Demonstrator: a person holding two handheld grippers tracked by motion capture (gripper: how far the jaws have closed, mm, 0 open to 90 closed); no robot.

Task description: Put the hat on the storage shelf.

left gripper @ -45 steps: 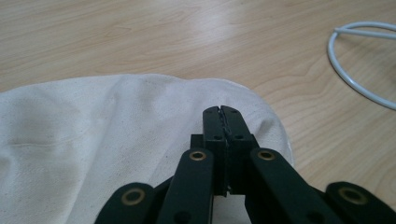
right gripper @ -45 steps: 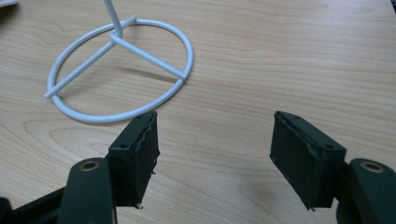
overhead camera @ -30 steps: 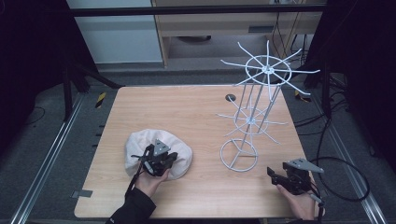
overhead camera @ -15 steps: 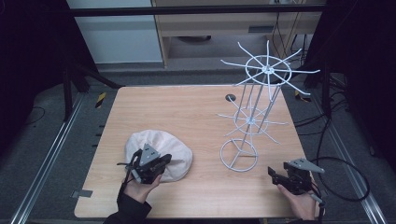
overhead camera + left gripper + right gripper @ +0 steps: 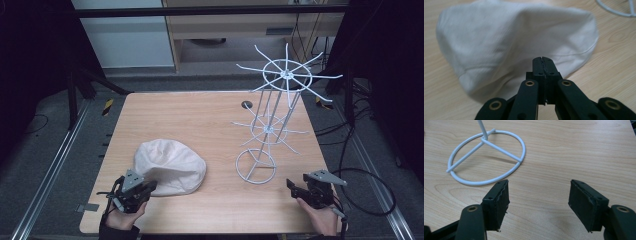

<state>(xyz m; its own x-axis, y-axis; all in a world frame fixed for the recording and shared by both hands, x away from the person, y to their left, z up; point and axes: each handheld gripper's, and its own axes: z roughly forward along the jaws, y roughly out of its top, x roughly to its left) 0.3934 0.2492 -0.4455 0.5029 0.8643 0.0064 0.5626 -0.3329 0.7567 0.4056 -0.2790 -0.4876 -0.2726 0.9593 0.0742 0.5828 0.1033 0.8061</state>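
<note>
While white cloth cap (image 5: 170,166) lies limp on counter (image 5: 200,120), soft, light; grab rim. Left gripper (image 5: 542,60) fingers together, empty; right gripper (image 5: 539,200) fingers apart.

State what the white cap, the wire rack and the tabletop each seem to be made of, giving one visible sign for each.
White cap: soft woven fabric, matte; fine ribbing and creases. Wire rack: thin metal rod, probably white-coated; slightly glossy, joined at its ring base. Tabletop: light wood or wood-look laminate; printed-looking grain, smooth finish.
</note>
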